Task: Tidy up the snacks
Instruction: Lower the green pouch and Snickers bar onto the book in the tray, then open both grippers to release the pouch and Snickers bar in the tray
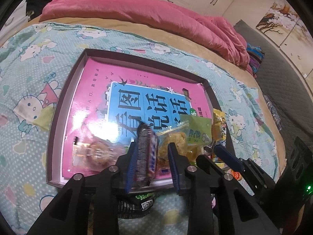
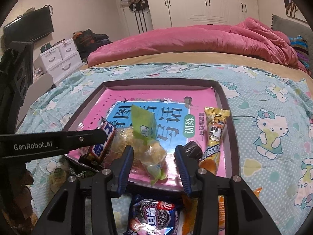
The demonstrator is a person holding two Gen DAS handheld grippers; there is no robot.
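A shallow dark-rimmed box [image 1: 58,105] [image 2: 232,137] with a pink and blue book cover as its floor lies on the bed. My left gripper [image 1: 152,156] is open, with a Snickers-type bar [image 1: 146,152] [image 2: 103,143] leaning on its left finger, above the box's near edge. My right gripper [image 2: 154,156] is open and empty over the near edge, with a clear bag of yellow puffs with a green label [image 2: 148,137] [image 1: 182,137] lying between its fingers. A yellow snack stick [image 2: 214,133], a small dark cup [image 2: 193,148] and a blurred round snack [image 1: 97,152] lie in the box.
An Oreo pack [image 2: 154,213] and orange packets [image 2: 221,209] lie on the Hello Kitty sheet [image 2: 273,137] before the box. A dark packet [image 1: 137,205] lies under my left gripper. A pink quilt [image 2: 195,41] lies behind.
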